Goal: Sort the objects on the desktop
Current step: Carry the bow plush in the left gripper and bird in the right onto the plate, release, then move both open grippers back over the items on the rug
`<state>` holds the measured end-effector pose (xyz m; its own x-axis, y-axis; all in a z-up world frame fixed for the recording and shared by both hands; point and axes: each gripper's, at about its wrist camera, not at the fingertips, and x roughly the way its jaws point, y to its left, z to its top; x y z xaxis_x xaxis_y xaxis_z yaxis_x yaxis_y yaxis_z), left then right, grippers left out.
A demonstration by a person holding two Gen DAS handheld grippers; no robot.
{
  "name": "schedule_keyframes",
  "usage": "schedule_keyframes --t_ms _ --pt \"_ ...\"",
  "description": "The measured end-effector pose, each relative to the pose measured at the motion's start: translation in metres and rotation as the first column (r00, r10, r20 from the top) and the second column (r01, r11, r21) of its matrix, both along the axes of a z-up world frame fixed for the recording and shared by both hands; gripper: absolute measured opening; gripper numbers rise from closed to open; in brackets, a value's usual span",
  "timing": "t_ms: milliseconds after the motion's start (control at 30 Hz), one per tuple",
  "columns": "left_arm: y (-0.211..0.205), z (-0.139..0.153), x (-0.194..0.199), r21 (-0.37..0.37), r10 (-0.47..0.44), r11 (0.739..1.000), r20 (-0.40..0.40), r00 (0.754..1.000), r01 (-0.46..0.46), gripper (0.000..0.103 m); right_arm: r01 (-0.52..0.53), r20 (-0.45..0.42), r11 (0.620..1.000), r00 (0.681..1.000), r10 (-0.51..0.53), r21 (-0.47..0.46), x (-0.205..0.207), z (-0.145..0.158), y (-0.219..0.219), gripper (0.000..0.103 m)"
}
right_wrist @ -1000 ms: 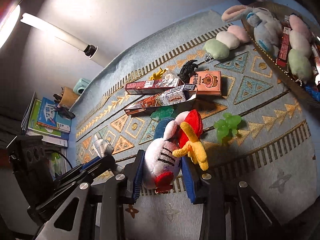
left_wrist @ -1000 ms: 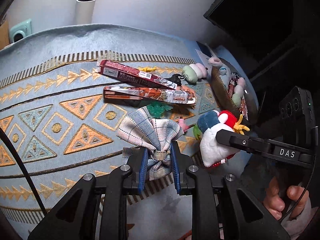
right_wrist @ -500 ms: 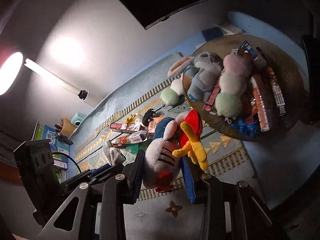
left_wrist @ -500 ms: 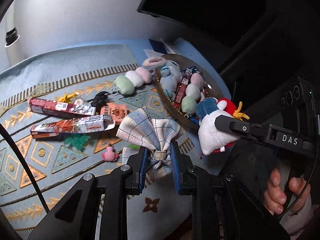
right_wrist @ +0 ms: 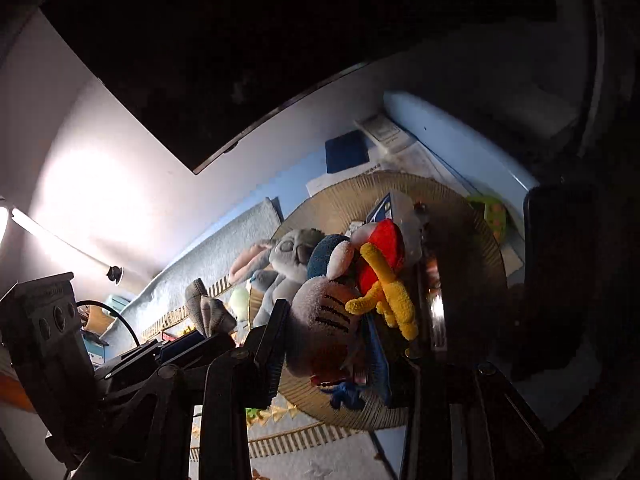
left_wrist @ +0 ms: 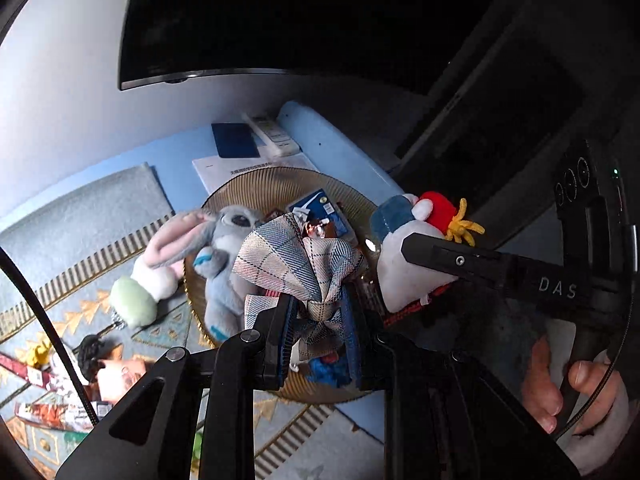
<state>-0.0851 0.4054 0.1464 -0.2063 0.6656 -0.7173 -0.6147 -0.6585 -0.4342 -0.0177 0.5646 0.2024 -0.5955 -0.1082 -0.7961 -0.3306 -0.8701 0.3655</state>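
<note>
Two claws, each w/ a soft item, held above the ribbed tray.

Left claw is nipped narrow on the knot of a plaid bow, fabric fanning up beyond the blue pads. Right claw is clamped on a white plush toy w/ red-and-blue top & yellow dangly bits, body squeezed btwn the pads; it sits just to the right of the left claw. Below & ahead of both lies the ribbed tray on the counter, w/ a grey bunny plush beyond and left of the left claw, plus snack packets behind the bow. Farther left of the left claw, on the patterned mat: a pastel dango plush & some long boxes. A hand grips the right claw's handle.
</note>
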Motion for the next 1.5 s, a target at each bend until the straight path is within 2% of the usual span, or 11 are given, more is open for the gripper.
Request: schedule_keyframes --t_ms 67,133,200,467,733,867,1033,1200,1333,1400,1500 --pt "0.009 -0.007 -0.013 -0.002 0.020 1.000 0.069 0.997 -0.020 0.033 0.008 0.052 0.998 0.999 -0.011 0.057 -0.010 -0.004 0.006 0.040" --pt "0.011 -0.019 -0.022 0.003 0.044 0.999 0.160 0.986 -0.045 0.033 0.018 0.094 0.997 0.995 -0.025 0.070 -0.011 -0.010 0.016 0.048" --pt "0.004 -0.028 -0.021 0.012 0.060 0.998 0.208 0.976 -0.064 0.033 0.037 0.106 0.999 0.994 -0.041 0.037 -0.005 -0.014 0.026 0.048" --pt "-0.039 -0.049 0.005 -0.032 0.125 0.992 0.288 0.949 -0.121 0.033 0.066 0.140 0.995 0.989 -0.054 -0.081 0.026 -0.028 0.034 0.049" --pt "-0.097 -0.061 0.033 -0.068 0.216 0.976 0.338 0.916 -0.205 0.033 -0.004 0.121 0.992 0.992 0.019 -0.127 0.033 -0.027 -0.013 0.049" --pt "-0.148 -0.071 0.044 -0.078 0.305 0.951 0.383 0.872 -0.298 0.033 -0.056 0.126 0.988 0.989 0.074 -0.144 0.029 -0.033 -0.046 0.049" --pt "-0.222 -0.083 0.055 -0.113 0.443 0.893 0.399 0.803 -0.436 0.033 -0.145 0.160 0.975 0.972 0.172 -0.167 0.020 -0.053 -0.099 0.049" --pt "-0.272 -0.095 0.067 -0.151 0.507 0.858 0.412 0.757 -0.492 0.033 -0.233 0.209 0.960 0.942 0.262 -0.155 0.010 -0.082 -0.158 0.049" --pt "-0.282 -0.102 0.069 -0.161 0.489 0.870 0.410 0.770 -0.467 0.033 -0.252 0.266 0.961 0.924 0.273 -0.110 0.004 -0.114 -0.192 0.049" --pt "-0.277 -0.104 0.063 -0.165 0.468 0.883 0.383 0.796 -0.440 0.033 -0.247 0.293 0.965 0.919 0.264 -0.094 0.002 -0.129 -0.203 0.049" --pt "-0.265 -0.106 0.046 -0.170 0.441 0.897 0.319 0.839 -0.407 0.033 -0.210 0.304 0.967 0.920 0.246 -0.148 0.002 -0.137 -0.207 0.049"
